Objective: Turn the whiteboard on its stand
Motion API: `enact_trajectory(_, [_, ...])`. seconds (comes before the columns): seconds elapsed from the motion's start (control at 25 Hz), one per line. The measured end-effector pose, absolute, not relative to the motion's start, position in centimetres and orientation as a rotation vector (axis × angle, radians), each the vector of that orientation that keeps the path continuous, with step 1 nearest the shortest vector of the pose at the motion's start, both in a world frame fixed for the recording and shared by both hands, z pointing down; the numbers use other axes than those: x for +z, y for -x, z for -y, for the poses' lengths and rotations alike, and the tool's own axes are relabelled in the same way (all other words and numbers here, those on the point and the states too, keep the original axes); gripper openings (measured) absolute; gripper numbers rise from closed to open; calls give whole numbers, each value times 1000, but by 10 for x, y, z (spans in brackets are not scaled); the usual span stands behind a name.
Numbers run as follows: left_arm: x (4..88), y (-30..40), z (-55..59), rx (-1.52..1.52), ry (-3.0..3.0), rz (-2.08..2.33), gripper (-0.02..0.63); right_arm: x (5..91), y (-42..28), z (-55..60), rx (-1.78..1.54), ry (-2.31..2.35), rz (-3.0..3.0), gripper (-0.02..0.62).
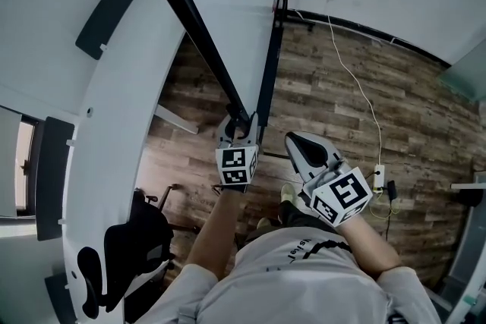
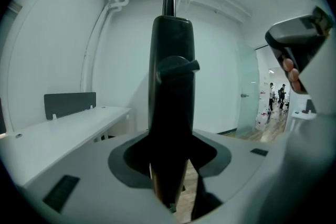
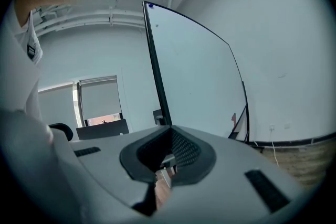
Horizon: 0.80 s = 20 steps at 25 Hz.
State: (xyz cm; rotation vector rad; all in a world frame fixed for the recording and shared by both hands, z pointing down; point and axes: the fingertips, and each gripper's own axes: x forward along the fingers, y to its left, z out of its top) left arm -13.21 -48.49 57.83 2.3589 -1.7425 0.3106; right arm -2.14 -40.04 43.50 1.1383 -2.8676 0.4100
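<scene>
The whiteboard shows in the head view by its black frame edge [image 1: 194,30], which runs slantwise down to my left gripper [image 1: 239,122]. That gripper is shut on the frame. In the left gripper view the black frame [image 2: 170,86], with a small knob [image 2: 179,66] on it, fills the space between the jaws of the left gripper [image 2: 170,168]. My right gripper [image 1: 294,139] hangs just right of the frame, shut and holding nothing. The right gripper view looks past the right gripper [image 3: 165,162] at the board's white face [image 3: 202,76] and its dark side edge [image 3: 156,65].
The stand's dark post [image 1: 269,64] rises beside the left gripper. White desks [image 1: 114,117] with dark dividers curve along the left, with a black office chair [image 1: 133,250] below them. A power strip [image 1: 379,178] and its cable lie on the wood floor at the right.
</scene>
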Motion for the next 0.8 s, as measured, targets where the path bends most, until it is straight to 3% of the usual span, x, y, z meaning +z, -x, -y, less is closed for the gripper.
enact_trajectory(0.8, [579,169,390,275,-2341,1744,186,430,27,306,389,-1293,2818,12])
